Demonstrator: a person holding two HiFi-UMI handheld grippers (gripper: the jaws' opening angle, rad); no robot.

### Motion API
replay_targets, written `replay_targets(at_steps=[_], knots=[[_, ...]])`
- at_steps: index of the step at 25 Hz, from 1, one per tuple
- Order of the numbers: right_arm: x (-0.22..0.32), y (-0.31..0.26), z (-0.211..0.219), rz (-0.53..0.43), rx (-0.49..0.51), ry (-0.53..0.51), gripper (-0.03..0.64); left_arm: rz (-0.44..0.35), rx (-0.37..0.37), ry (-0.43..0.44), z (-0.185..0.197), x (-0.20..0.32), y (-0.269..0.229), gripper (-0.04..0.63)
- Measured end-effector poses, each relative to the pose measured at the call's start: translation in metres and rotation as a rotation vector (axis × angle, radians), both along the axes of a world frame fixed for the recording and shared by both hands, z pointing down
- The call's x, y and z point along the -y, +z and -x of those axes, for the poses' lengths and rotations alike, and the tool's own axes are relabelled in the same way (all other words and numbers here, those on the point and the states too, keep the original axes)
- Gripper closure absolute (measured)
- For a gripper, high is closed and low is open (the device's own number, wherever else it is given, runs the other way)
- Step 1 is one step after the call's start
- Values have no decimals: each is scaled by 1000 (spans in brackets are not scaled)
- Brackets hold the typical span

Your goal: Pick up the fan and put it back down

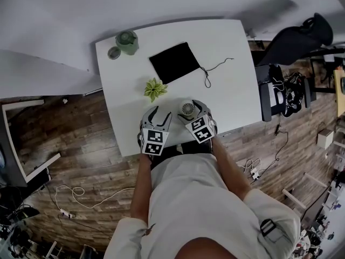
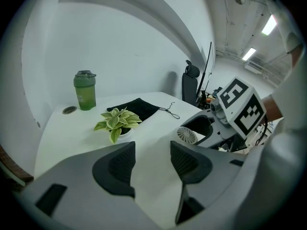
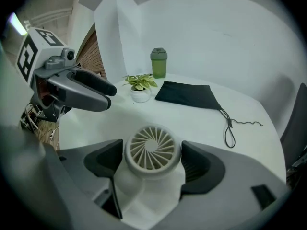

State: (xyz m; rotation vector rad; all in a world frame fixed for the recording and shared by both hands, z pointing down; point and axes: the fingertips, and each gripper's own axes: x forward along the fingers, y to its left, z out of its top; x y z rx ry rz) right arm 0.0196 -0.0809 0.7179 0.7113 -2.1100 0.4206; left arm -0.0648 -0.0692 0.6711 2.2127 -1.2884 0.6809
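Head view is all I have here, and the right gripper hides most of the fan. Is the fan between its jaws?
Observer: Yes. The right gripper view shows the fan standing between the jaws of the right gripper. They flank its head closely but do not visibly squeeze it.
Operator: And the left gripper, is it holding anything?
Observer: No. In its own view the left gripper has its jaws apart over bare table, with nothing between them.
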Motion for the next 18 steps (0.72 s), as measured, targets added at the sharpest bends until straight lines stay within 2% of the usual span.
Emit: replay_targets(at_steps=[6, 12, 18], knots=[[0, -9, -2, -40, 11, 15, 219, -28, 6, 4, 3, -2, -6, 371], [-1, -31, -4, -108, 11, 19, 234, -38, 8, 8, 6, -8, -15, 371], [5, -73, -2, -220, 45, 37, 259, -113, 4, 12, 11, -2, -44, 370]])
